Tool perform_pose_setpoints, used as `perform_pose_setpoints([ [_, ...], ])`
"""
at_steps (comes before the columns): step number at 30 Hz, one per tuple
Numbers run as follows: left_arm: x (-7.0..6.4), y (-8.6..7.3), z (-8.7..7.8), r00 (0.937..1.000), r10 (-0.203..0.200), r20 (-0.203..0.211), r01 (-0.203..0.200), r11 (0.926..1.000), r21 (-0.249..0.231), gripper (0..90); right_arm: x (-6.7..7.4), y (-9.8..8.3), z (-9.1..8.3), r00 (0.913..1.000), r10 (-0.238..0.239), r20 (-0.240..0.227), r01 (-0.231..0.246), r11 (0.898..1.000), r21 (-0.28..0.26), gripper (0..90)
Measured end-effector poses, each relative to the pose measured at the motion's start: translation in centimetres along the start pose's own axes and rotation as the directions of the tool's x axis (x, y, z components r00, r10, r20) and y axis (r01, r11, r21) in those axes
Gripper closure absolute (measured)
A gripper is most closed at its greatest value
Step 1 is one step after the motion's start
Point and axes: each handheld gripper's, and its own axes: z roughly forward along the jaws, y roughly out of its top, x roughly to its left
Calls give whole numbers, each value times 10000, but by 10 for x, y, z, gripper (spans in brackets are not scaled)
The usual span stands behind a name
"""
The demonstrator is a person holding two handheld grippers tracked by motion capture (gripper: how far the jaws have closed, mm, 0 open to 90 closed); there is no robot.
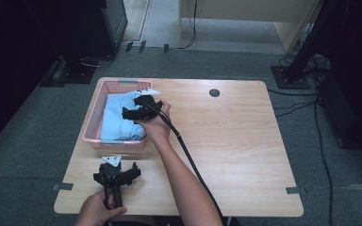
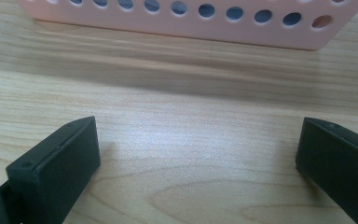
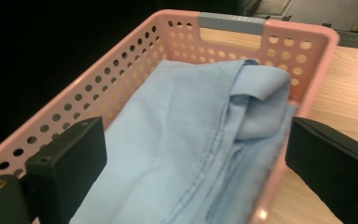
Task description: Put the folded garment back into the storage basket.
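A: Where's the light blue cloth (image 3: 186, 135) sitting?

B: Folded inside the pink basket (image 1: 93, 123), by the bench's (image 1: 235, 141) far left corner. Your right claw (image 1: 133, 112) hovers just above it, jaws spread wide, nothing pinched; the cloth lies below and between them.

A: Touching it?

B: Hard to say from above, probably just clear.

A: And your left claw (image 1: 118, 175)?

B: Spread too, low over bare bench near the front left edge, just short of the basket's wall.
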Motion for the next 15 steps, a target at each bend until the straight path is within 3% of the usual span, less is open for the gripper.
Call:
perform_pose_setpoints([
  [15,0,0,0,10000,24,6,-24,10000,26,0,-38,-28,-33,9982,506,332,-496,9983,-302,25],
])
